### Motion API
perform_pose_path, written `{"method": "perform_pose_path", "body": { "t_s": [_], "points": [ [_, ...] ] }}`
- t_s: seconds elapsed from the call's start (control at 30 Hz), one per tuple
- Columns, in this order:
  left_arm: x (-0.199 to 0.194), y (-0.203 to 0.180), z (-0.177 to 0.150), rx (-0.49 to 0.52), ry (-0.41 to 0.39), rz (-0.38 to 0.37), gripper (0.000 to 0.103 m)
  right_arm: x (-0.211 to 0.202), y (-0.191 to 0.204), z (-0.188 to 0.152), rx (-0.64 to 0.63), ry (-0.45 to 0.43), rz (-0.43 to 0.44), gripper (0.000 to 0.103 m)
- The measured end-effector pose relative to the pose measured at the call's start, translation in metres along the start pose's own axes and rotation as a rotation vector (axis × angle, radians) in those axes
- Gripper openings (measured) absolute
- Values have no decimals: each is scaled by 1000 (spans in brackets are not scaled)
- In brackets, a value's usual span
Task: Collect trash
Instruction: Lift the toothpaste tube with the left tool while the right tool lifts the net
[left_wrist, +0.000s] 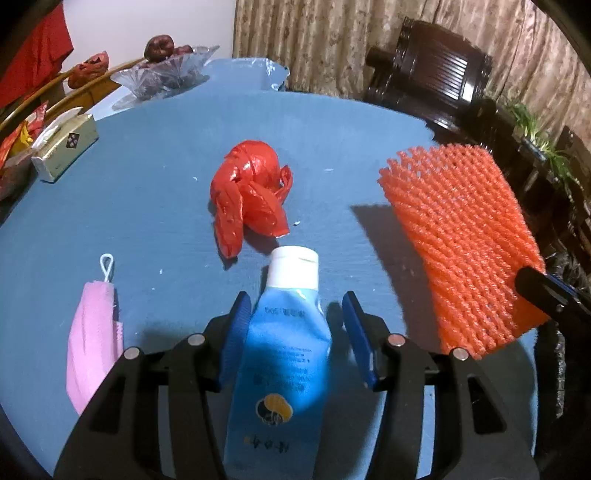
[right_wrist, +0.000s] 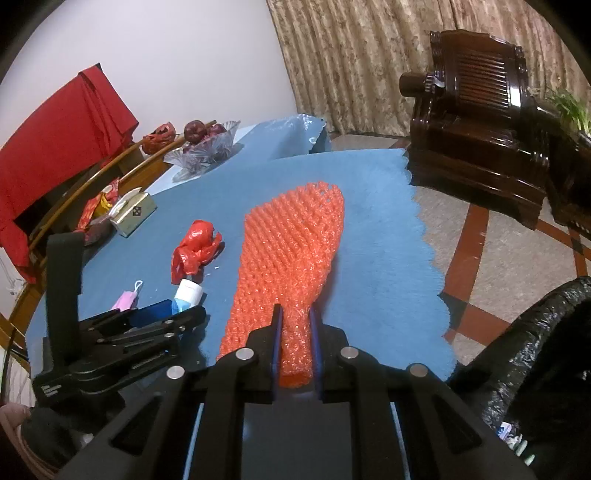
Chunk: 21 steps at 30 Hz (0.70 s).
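Observation:
A blue tube with a white cap (left_wrist: 284, 332) lies on the blue table cloth (left_wrist: 147, 206), between the open blue fingers of my left gripper (left_wrist: 295, 306). The left finger touches the tube; the right finger stands apart. A crumpled red plastic bag (left_wrist: 249, 195) lies just beyond the cap. My right gripper (right_wrist: 295, 314) is shut on an orange foam fruit net (right_wrist: 291, 251) and holds it above the table; the net also shows in the left wrist view (left_wrist: 461, 236). The tube (right_wrist: 186, 293) and red bag (right_wrist: 195, 249) show left of it.
A pink face mask (left_wrist: 92, 332) lies at the left. A tissue box (left_wrist: 66, 146) and a glass fruit bowl (left_wrist: 166, 72) stand further back. A black-lined trash bin (right_wrist: 535, 350) stands off the table's right edge. A dark wooden armchair (right_wrist: 476, 110) is behind.

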<state>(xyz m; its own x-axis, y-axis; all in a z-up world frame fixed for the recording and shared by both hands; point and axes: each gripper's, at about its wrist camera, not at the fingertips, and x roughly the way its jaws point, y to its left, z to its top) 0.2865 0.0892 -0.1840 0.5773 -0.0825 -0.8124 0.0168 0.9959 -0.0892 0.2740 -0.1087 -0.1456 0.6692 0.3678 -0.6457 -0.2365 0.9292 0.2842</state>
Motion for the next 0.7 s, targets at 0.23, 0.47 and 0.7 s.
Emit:
{"method": "perform_pose_path", "body": {
  "t_s": [0.23,0.47,0.7],
  "points": [
    [1,3,3,-8,-17,-16,40,1,-2,-1,10,4,7,14],
    [-34,-2,-2,-21,-69,-57,40,-15,1,4,9,-28,17,14],
    [-61,-17,-7,4,-88,-86,40,-43,3,2,9,-62,14,14]
  ]
}}
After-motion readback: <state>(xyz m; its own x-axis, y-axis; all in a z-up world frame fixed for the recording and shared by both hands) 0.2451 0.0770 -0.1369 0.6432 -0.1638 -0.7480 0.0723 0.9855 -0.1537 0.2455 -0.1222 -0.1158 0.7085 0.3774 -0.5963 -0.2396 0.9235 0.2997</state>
